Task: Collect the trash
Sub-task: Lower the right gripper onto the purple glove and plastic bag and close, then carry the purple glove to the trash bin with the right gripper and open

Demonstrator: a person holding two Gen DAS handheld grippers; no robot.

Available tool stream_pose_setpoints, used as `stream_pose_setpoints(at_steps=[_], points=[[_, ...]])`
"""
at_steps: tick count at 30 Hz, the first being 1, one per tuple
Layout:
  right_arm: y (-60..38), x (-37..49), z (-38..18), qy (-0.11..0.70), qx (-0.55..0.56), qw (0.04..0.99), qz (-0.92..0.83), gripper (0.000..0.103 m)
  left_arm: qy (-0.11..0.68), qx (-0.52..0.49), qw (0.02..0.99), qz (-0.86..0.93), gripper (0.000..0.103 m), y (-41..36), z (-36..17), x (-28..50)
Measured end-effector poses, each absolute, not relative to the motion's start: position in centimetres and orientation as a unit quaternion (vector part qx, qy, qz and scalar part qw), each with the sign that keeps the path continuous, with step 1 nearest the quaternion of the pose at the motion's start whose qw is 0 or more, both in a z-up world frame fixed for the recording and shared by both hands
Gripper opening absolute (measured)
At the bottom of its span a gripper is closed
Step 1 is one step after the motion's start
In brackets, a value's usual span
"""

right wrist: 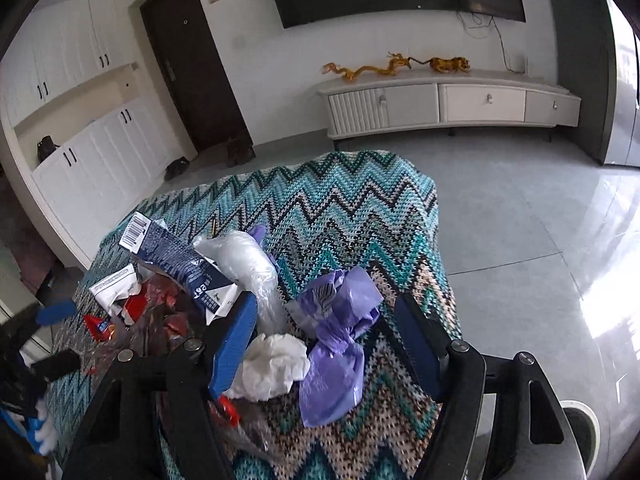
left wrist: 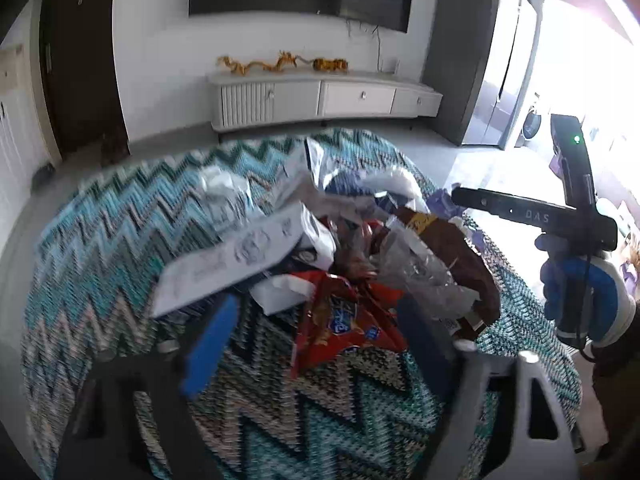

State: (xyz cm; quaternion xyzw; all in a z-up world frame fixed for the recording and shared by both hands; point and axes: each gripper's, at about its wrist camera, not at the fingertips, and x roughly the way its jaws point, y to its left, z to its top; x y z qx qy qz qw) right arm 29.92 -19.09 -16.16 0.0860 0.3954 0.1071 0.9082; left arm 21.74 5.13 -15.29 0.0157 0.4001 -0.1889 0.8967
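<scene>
Trash is being worked on a table covered w/ a zigzag cloth [right wrist: 360, 200]. The heap is lying at the cloth's near-left part in the right wrist view: a blue carton [right wrist: 176, 256], a clear plastic bag [right wrist: 248, 264], a red snack wrapper [left wrist: 344, 320], a white box [left wrist: 236, 256] and a brown wrapper [left wrist: 460, 248], all overlapping.

The right gripper [right wrist: 324, 340] is being held fairly wide, nothing pinched; a purple bag [right wrist: 340, 328] and a crumpled white tissue [right wrist: 272, 364] are sitting between its fingers, untouched as far as can be told. The left gripper [left wrist: 312, 336] is likewise being held partly open over the red snack wrapper, w/ no pad seen pressing on it; that view is blurred, so contact is not being confirmed.

Risks, as judged:
- The purple bag and tissue are soft and light; either could be pushed aside instead of being caught if the fingers are being closed too high.
- The cloth could be pinched along w/ the trash and dragged, so the heap could be spilled.
- The two grippers are being worked near each other; a clash is possible.
</scene>
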Motion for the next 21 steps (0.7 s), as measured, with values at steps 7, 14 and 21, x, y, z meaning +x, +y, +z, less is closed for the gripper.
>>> stream_pose_setpoints(at_steps=[7, 14, 21], points=[[-19.5, 32.1, -17.6, 0.413, 0.113, 0.897, 0.113, 0.063, 0.422, -0.034, 0.885, -0.193, 0.06, 5.9, -16.3, 23.0], [-19.2, 32.6, -18.8, 0.42, 0.134, 0.889, 0.124, 0.04, 0.419, -0.058, 0.881, -0.21, 0.059, 5.5, -15.8, 23.2], [-18.4, 31.6, -17.7, 0.407, 0.13, 0.893, 0.141, 0.015, 0.443, -0.093, 0.868, -0.204, 0.021, 5.8, -16.9, 23.9]])
